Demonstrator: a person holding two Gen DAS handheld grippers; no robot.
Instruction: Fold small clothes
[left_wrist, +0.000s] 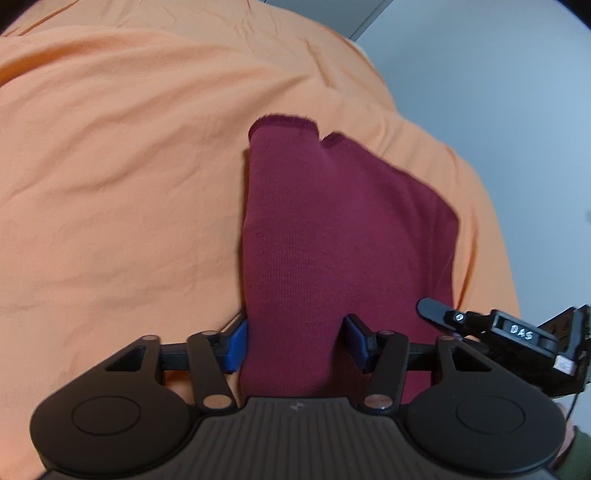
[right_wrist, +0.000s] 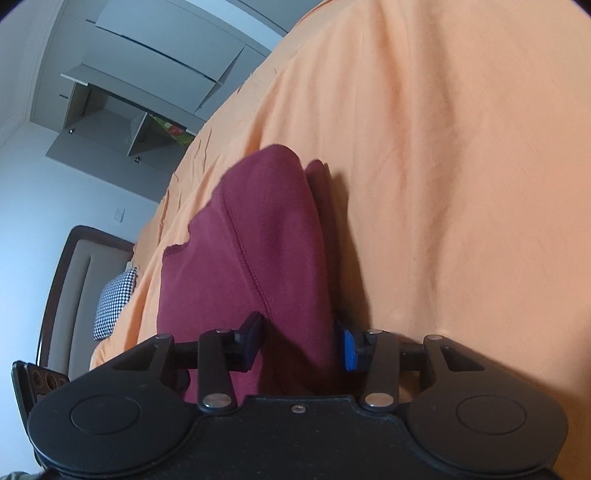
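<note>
A small maroon knit garment (left_wrist: 332, 229) lies partly folded on an orange bedsheet (left_wrist: 110, 166). Its near end runs between the blue pads of my left gripper (left_wrist: 297, 341), whose jaws stand wide apart around the cloth. In the right wrist view the same garment (right_wrist: 251, 251) bulges up and passes between the pads of my right gripper (right_wrist: 301, 345), also spread wide around it. The right gripper's black body (left_wrist: 517, 332) shows at the right edge of the left wrist view, close beside the garment's near right corner.
The orange sheet (right_wrist: 443, 184) covers the bed all around. A dark headboard (right_wrist: 62, 280) and a checkered pillow (right_wrist: 114, 299) lie at the left. Grey wardrobe doors and shelves (right_wrist: 147, 74) stand beyond the bed. The pale floor (left_wrist: 498, 110) lies past the bed edge.
</note>
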